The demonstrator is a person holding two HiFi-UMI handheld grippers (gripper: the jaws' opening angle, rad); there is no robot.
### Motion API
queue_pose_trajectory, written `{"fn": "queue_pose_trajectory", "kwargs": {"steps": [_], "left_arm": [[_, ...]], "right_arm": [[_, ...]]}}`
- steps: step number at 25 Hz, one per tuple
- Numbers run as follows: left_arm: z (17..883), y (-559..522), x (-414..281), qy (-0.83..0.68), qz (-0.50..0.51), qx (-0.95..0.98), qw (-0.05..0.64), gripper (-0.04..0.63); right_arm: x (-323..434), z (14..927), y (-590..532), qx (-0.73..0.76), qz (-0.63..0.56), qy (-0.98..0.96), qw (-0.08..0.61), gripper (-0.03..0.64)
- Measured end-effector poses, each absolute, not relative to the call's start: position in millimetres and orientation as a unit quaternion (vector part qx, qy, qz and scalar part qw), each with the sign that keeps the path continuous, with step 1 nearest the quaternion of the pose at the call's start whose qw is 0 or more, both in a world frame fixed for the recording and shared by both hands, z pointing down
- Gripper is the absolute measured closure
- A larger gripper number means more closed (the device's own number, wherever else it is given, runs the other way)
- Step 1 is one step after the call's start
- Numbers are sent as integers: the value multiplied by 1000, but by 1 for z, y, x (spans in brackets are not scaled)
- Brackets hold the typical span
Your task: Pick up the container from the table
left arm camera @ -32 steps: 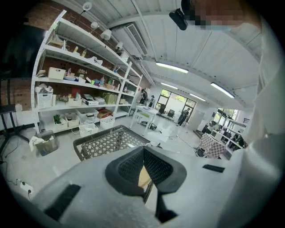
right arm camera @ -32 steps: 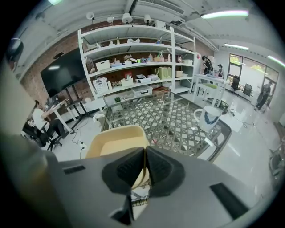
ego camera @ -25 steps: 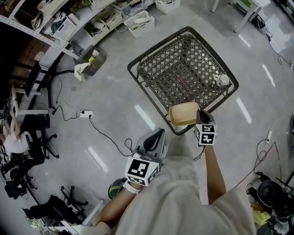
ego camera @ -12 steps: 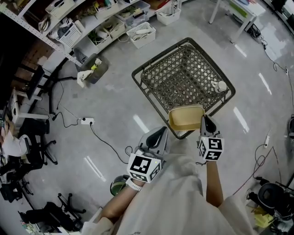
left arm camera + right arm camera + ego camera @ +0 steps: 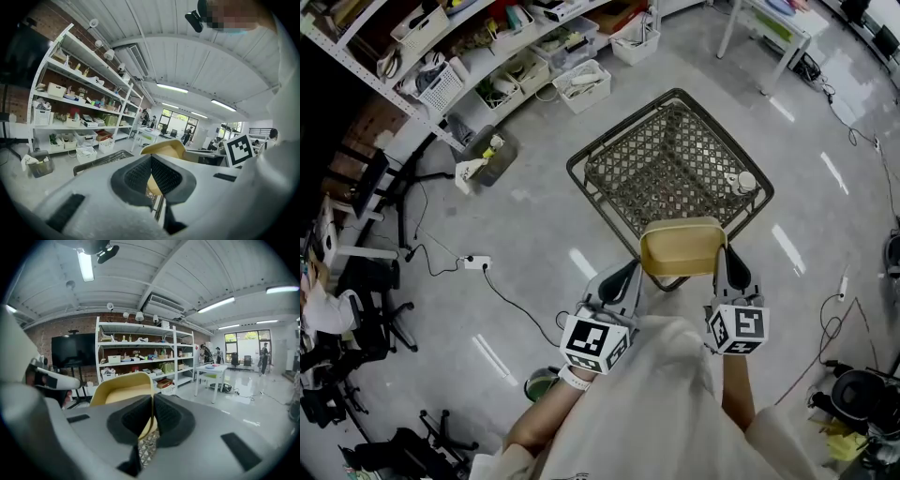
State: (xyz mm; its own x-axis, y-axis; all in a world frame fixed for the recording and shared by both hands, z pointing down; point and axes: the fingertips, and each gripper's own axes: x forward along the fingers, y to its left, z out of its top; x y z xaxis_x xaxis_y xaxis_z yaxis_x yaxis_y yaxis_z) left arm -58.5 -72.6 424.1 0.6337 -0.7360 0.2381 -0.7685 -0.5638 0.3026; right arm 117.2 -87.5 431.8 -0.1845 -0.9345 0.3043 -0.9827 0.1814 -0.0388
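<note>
Well, our right gripper (image 5: pixel 727 264) is clamped on the rim of the shallow tan plastic container (image 5: pixel 680 246), held above the near edge of the dark wire-mesh table (image 5: pixel 666 159); our left gripper (image 5: pixel 625 275), jaws together on nothing, hangs beside it. We judge a level, straight lift best, clear of that edge; open floor (image 5: pixel 534 216) surrounds us.

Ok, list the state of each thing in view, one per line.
container: in the air over the table's near edge, open side up, empty.
right gripper: fingers shut on the container's rim.
left gripper: fingers shut, nothing between them, beside the container.
mesh table: standing on the floor, a small white object on it.
</note>
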Motion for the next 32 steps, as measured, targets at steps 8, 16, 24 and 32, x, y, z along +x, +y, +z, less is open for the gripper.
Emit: {"fn": "queue_pose_trajectory", "kwargs": {"steps": [8, 16, 24, 32], "left_arm": [[418, -75, -56, -420, 40, 889, 179, 572], [416, -70, -54, -415, 39, 892, 177, 572], [417, -69, -51, -411, 40, 894, 175, 572], [414, -68, -51, -408, 41, 895, 175, 572]], "right_arm": [[124, 396, -77, 648, 88, -754, 65, 588], [126, 391, -60, 656, 84, -748, 55, 588], [129, 392, -57, 657, 80, -747, 56, 588], [123, 391, -58, 654, 82, -750, 57, 588]]}}
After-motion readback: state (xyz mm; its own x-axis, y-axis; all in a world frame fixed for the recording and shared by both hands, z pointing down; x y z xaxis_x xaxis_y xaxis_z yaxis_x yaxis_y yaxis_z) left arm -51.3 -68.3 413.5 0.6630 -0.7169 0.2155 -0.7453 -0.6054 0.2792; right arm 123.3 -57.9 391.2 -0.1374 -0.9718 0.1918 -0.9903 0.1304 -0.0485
